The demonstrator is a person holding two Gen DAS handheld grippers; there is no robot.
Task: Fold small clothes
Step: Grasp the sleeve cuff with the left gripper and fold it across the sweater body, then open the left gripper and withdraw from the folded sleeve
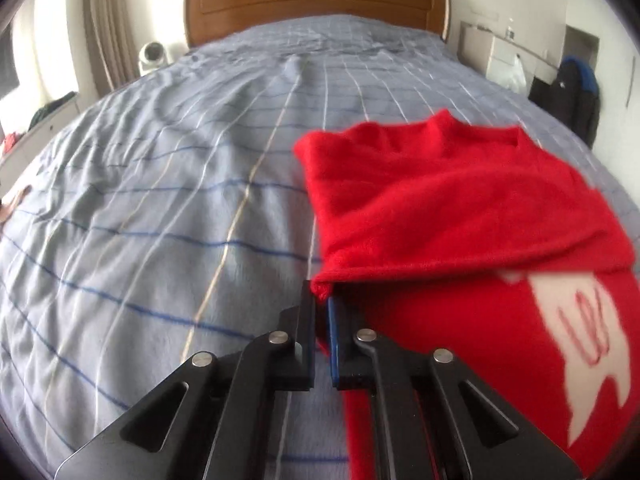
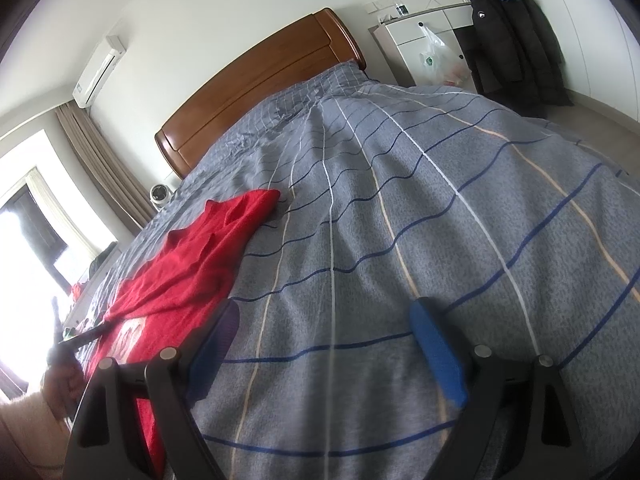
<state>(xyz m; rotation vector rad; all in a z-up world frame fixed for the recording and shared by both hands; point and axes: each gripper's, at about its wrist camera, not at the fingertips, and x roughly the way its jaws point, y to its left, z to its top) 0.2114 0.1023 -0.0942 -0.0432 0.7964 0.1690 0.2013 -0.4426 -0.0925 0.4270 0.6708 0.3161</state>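
Left tool (image 1: 322,300) pinches red sweater's (image 1: 440,200) near corner

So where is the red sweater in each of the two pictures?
Left wrist view: the red sweater fills the right half, on the bed, a corner pinched in the left claw.
Right wrist view: the red sweater lies at the lower left, beside the open right claw.
Shared landmark: the wooden headboard.
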